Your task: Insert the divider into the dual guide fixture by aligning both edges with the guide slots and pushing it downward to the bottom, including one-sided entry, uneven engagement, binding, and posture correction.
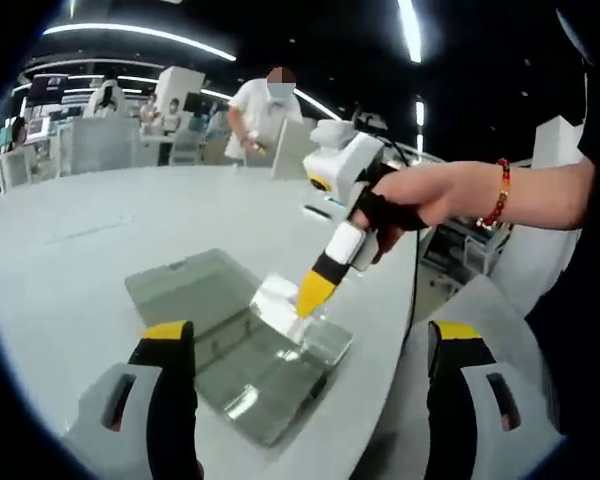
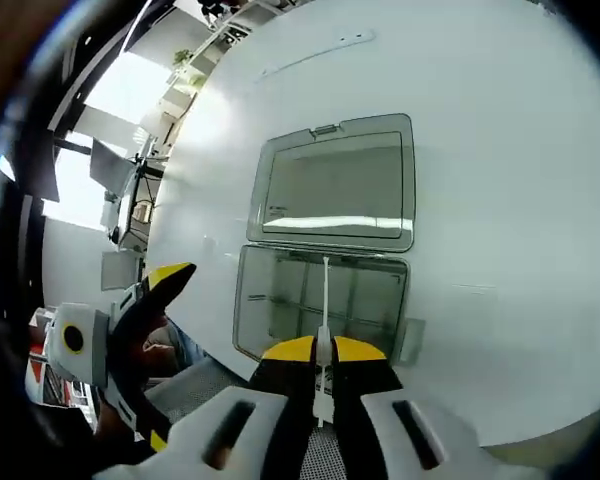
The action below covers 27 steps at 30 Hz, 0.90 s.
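Note:
A clear plastic case, the guide fixture [image 1: 265, 375] [image 2: 280, 295], lies on a white table [image 1: 70, 260] with its lid [image 1: 185, 282] [image 2: 335, 185] folded open flat. My right gripper [image 2: 324, 350] [image 1: 315, 290] is shut on a thin clear divider [image 2: 325, 290] [image 1: 277, 300]. The divider stands on edge in the case's tray, running between its ribbed walls. A hand with a bead bracelet [image 1: 500, 192] holds that gripper, tilted down from the right. My left gripper [image 1: 312, 335] [image 2: 155, 300] hangs open on the near side of the case, nothing between its jaws.
The table edge [image 1: 395, 330] runs close to the right of the case, with floor below. A person in white [image 1: 265, 100] stands at the far side among white workstations [image 1: 175, 90]. Bare tabletop spreads left of the case and beyond it.

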### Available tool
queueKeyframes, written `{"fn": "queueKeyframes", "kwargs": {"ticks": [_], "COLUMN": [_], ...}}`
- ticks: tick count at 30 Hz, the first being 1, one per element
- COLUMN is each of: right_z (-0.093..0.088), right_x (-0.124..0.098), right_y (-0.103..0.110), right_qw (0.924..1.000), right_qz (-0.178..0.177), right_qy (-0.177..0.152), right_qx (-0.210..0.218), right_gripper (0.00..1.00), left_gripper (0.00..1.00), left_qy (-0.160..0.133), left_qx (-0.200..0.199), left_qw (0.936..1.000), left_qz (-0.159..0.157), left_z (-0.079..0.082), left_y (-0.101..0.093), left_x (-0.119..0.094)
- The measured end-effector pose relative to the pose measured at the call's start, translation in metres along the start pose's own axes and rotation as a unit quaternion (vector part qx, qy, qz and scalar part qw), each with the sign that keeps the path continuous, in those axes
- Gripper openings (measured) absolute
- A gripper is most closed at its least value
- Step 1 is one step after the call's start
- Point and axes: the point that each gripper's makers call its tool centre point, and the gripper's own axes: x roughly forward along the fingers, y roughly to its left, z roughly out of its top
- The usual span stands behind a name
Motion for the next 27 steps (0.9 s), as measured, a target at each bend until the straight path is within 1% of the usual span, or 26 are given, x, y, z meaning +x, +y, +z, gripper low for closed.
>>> {"fn": "queueKeyframes", "kwargs": {"ticks": [5, 10, 21, 23, 27], "right_z": [0.003, 0.001, 0.0, -0.001, -0.001], "right_x": [0.001, 0.004, 0.008, 0.009, 0.01], "right_y": [-0.001, -0.003, -0.007, -0.01, -0.011], "right_qw": [1.0, 0.9999, 0.9997, 0.9996, 0.9995], "right_qz": [-0.001, -0.003, -0.009, -0.016, -0.016], "right_qy": [-0.001, 0.007, 0.012, 0.015, 0.016], "right_qx": [0.006, 0.012, 0.02, 0.019, 0.023], "right_gripper": [0.0, 0.0, 0.0, 0.0, 0.0], "left_gripper": [0.95, 0.94, 0.94, 0.94, 0.94], "left_qy": [0.004, 0.001, -0.003, -0.005, -0.005], "left_qx": [-0.007, -0.011, -0.015, -0.017, -0.02], "left_qw": [1.0, 0.9999, 0.9999, 0.9998, 0.9998], "left_qz": [0.001, 0.003, 0.004, 0.005, 0.006], "left_z": [-0.003, -0.002, -0.001, -0.001, -0.001], "left_y": [0.002, 0.003, 0.006, 0.007, 0.008], "left_x": [0.0, -0.001, -0.002, -0.002, -0.002]}}
